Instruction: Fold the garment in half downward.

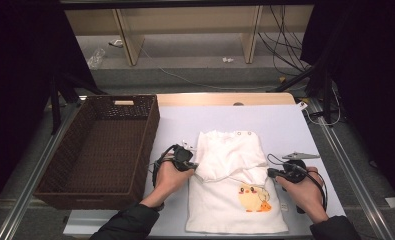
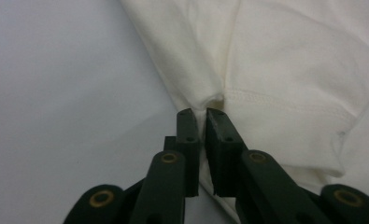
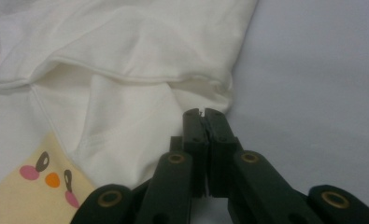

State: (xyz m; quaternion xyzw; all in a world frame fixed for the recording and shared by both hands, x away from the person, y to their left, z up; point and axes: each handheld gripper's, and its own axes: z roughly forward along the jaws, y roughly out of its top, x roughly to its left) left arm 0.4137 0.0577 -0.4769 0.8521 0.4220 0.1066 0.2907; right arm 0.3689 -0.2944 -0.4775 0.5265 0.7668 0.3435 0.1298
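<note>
A white garment (image 1: pixel 233 165) with a yellow chick print (image 1: pixel 254 197) lies on the pale table (image 1: pixel 285 125), its upper part folded down over the middle. My left gripper (image 1: pixel 191 165) is at the fold's left end. In the left gripper view it (image 2: pixel 203 113) is shut on the white garment (image 2: pixel 285 79), with cloth showing between the jaws. At the fold's right end, my right gripper (image 1: pixel 272 173) has its jaws pressed together. In the right gripper view its tips (image 3: pixel 202 112) pinch the puckered corner of the garment (image 3: pixel 140 70), beside the chick print (image 3: pixel 37 186).
A large brown wicker basket (image 1: pixel 55 165) stands at the table's left, close to my left hand. Bare table surface lies to the right of the garment and behind it. Cables and wooden shelf legs are on the floor beyond the far edge.
</note>
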